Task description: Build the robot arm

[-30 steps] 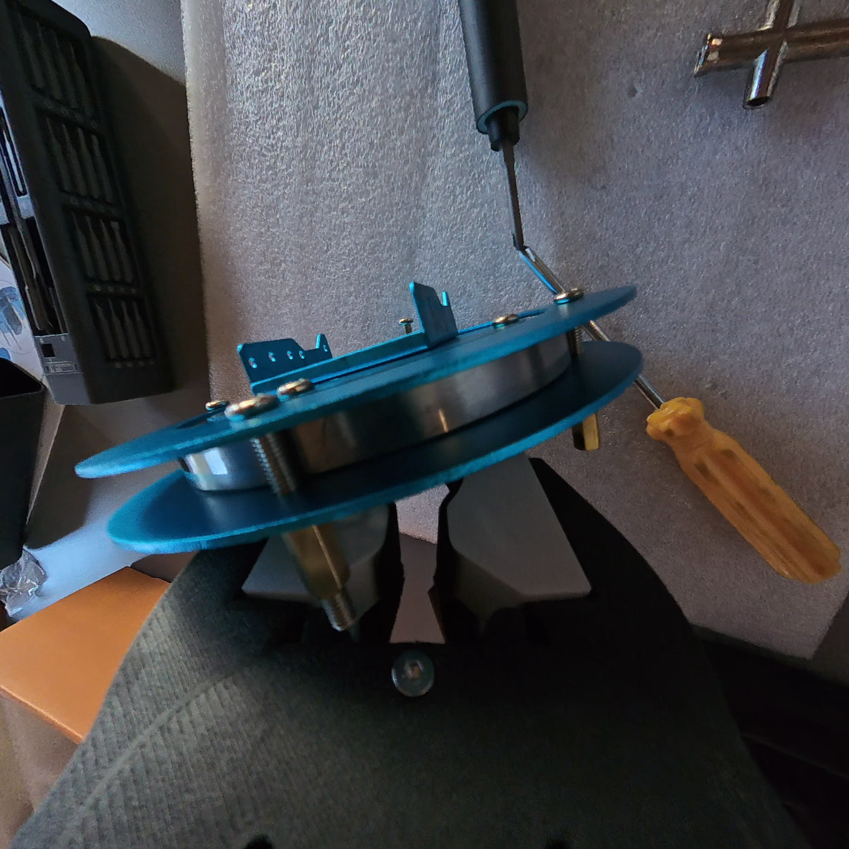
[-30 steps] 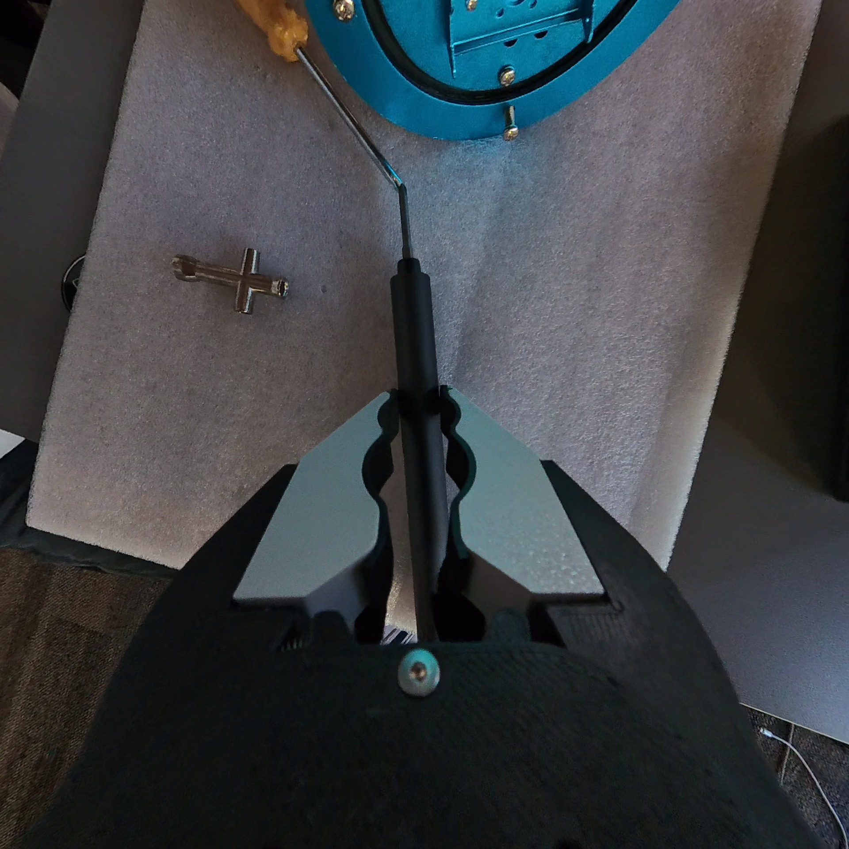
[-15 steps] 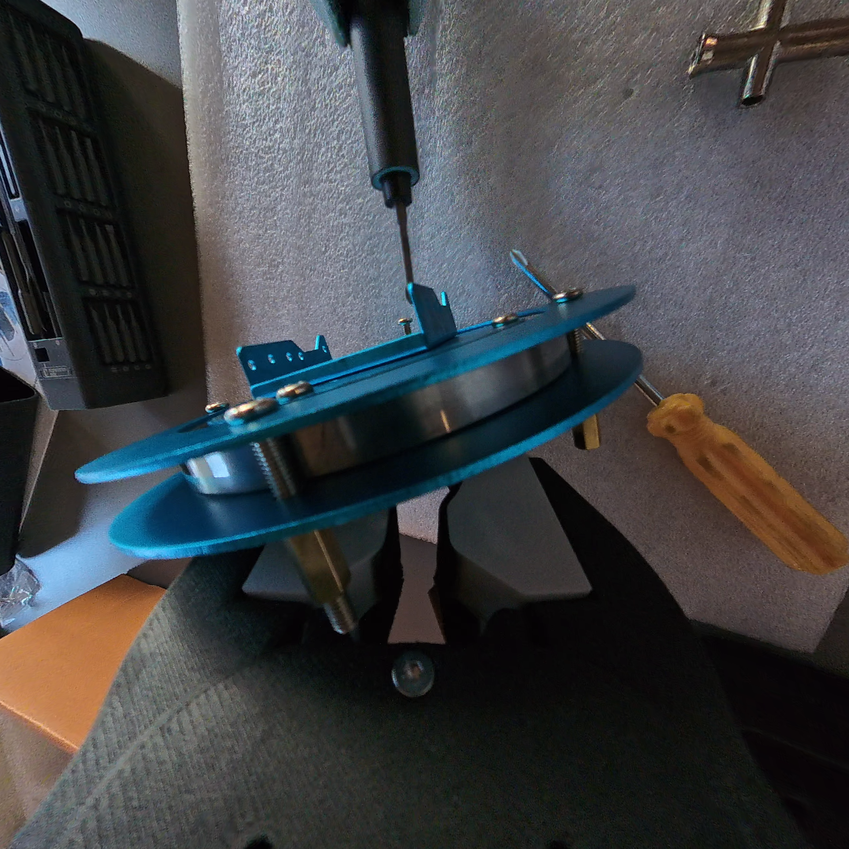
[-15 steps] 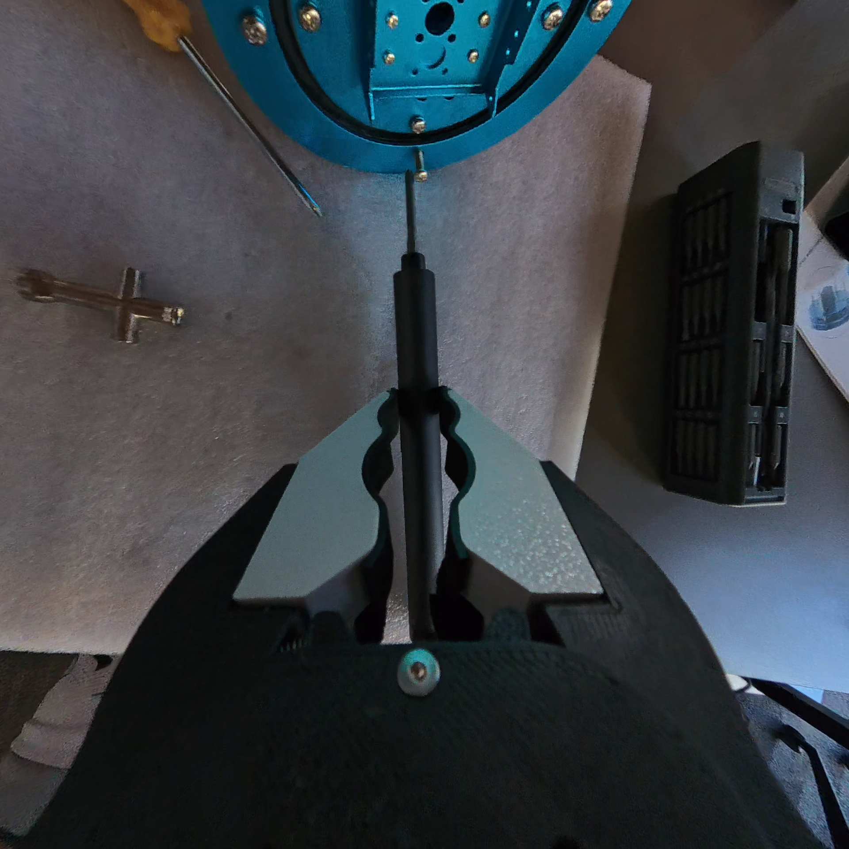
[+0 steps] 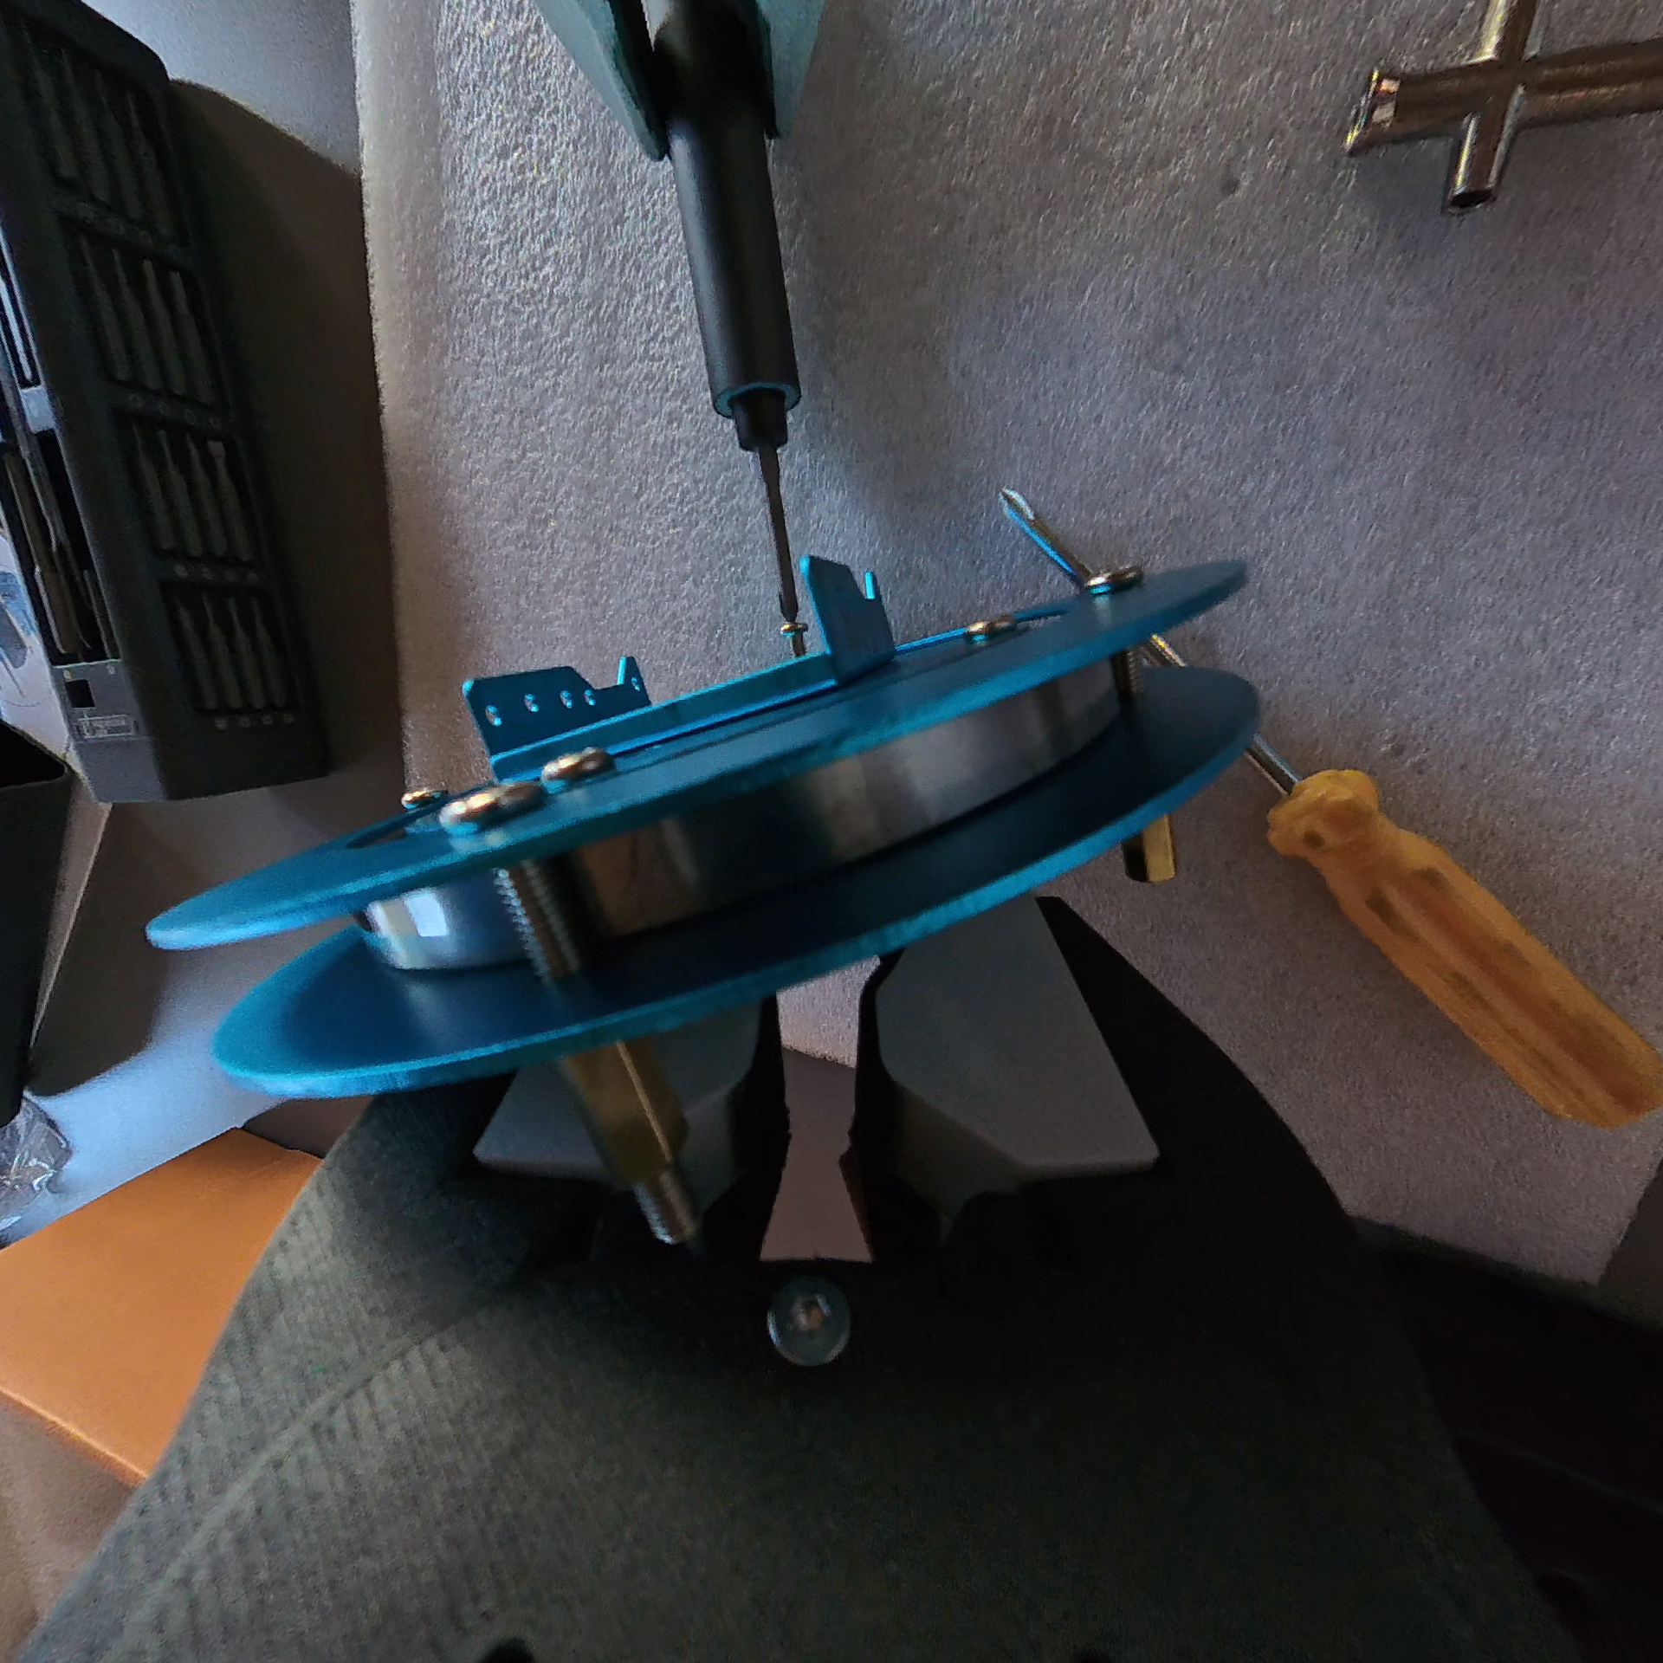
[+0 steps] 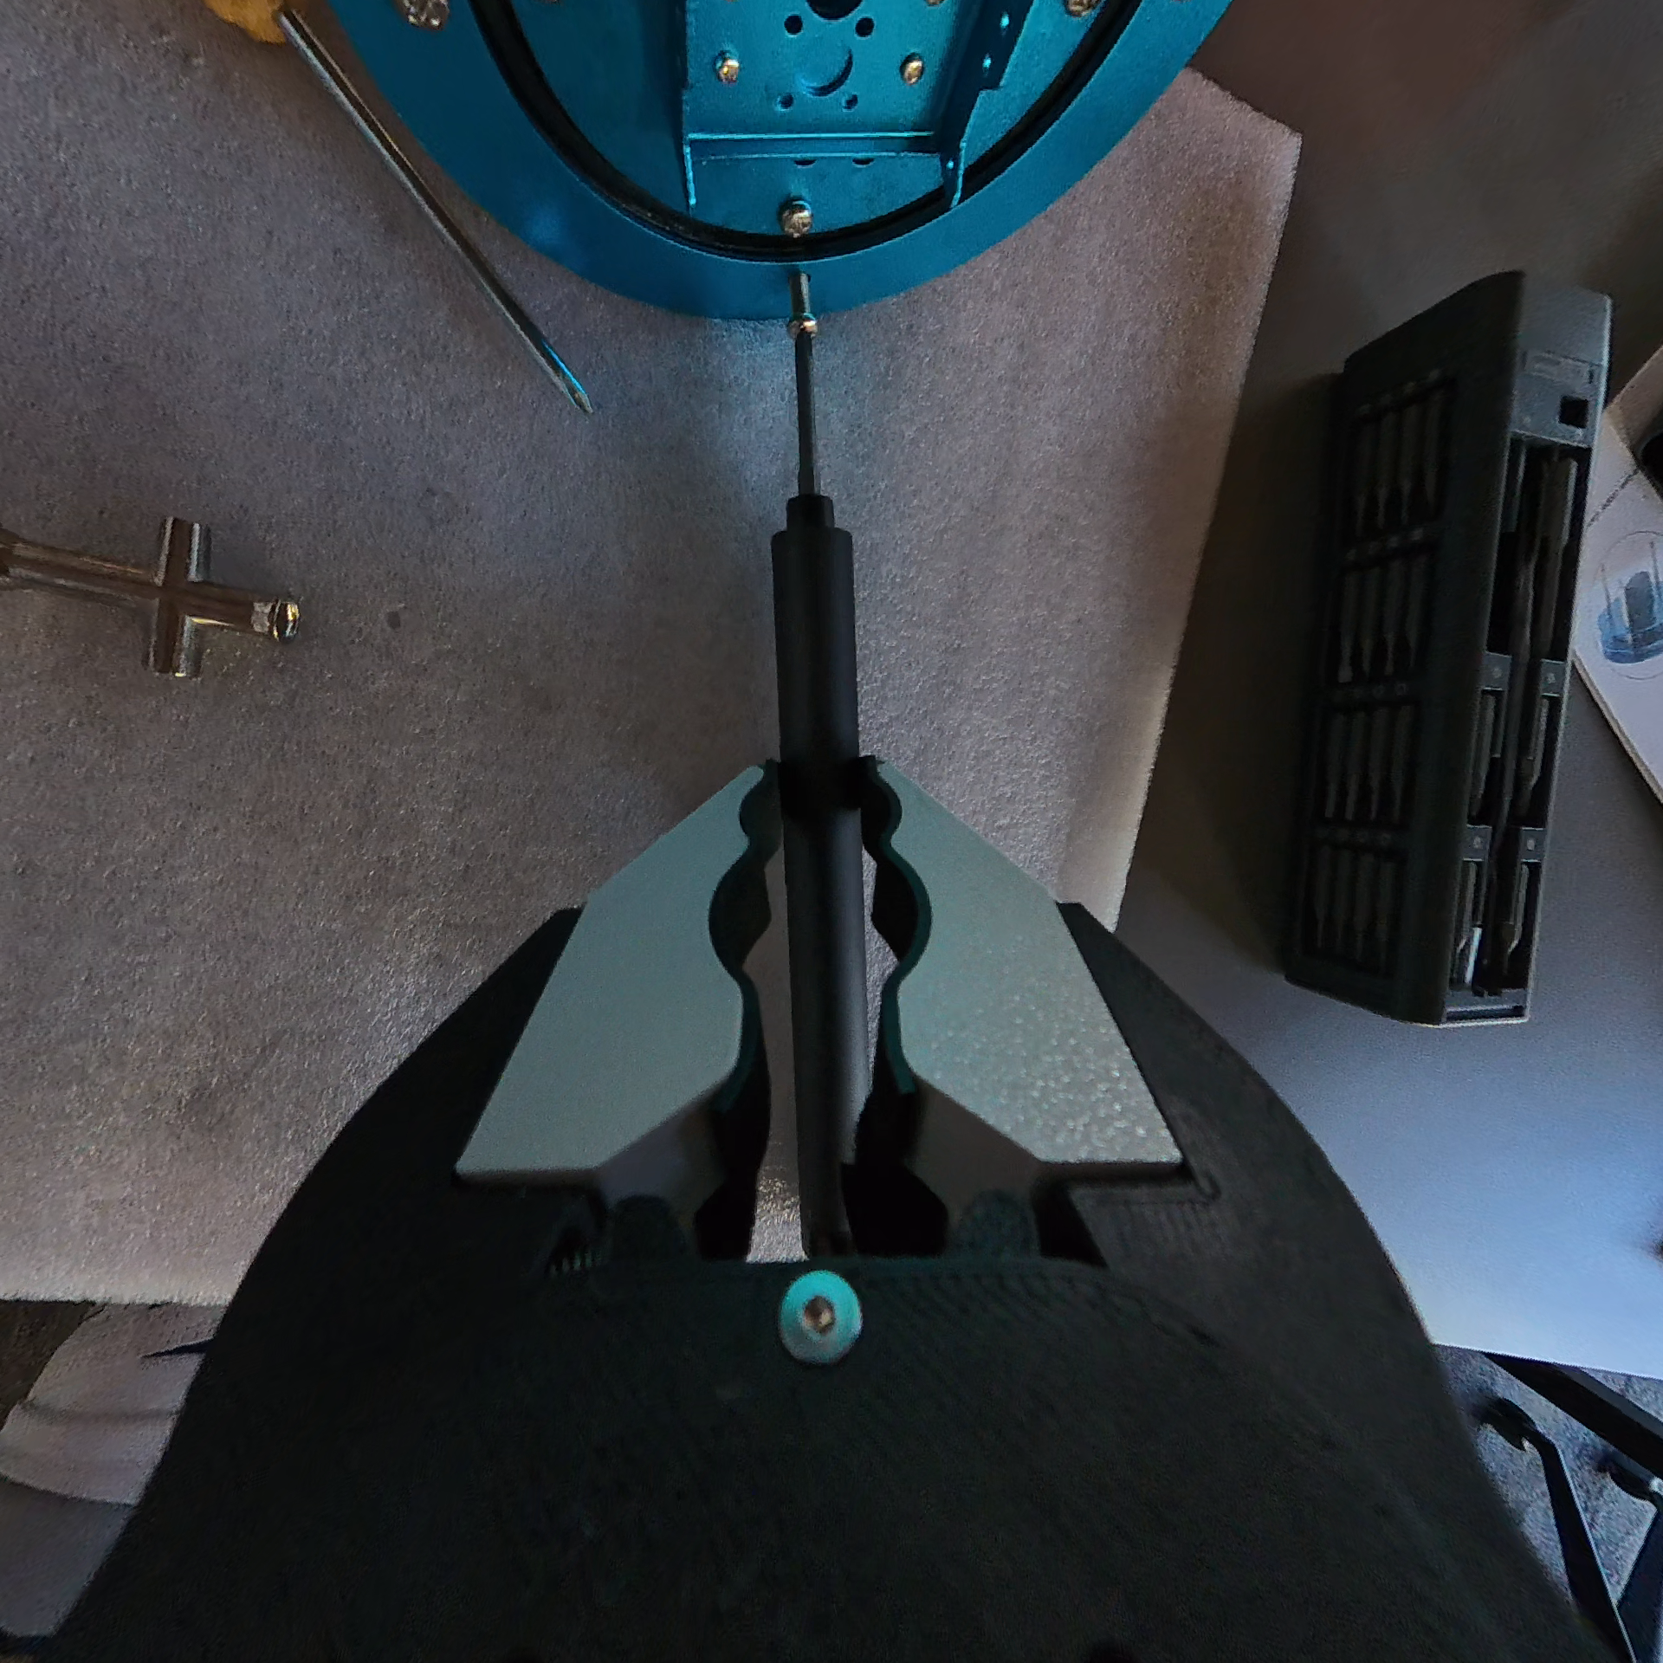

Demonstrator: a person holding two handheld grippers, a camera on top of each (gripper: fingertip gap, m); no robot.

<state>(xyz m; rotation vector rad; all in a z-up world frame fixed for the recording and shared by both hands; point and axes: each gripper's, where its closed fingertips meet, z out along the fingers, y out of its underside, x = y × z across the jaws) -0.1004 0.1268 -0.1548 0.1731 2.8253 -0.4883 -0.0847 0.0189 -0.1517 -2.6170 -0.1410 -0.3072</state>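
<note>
My left gripper (image 5: 819, 1026) is shut under a blue two-disc assembly (image 5: 720, 981) with a steel ring between the discs, and holds it tilted above the foam pad (image 5: 1170, 360). My right gripper (image 6: 819, 774) is shut on a black precision screwdriver (image 6: 814, 648). The screwdriver's thin bit meets a small raised screw (image 6: 801, 319) at the near rim of the blue assembly (image 6: 630, 234). In the left wrist view the black screwdriver (image 5: 733, 270) comes down from the top onto that screw (image 5: 792, 625), beside a blue upright bracket (image 5: 846, 612).
A yellow-handled screwdriver (image 5: 1458, 954) lies on the pad, partly behind the assembly. A metal cross wrench (image 6: 180, 594) lies on the foam pad (image 6: 450, 810) to the left. A black bit case (image 6: 1440, 666) stands off the pad to the right. An orange box (image 5: 117, 1278) sits at lower left. One gripper's finger ends stand about 12 cm off the other's. The right tips stand about 11 cm off the metal cross wrench (image 6: 180, 594). Look for it in the left wrist view (image 5: 1466, 94) too.
The right gripper has carried the black screwdriver from beside the yellow screwdriver's tip across to the small screw on the assembly and closer. The left gripper and assembly have barely moved.
</note>
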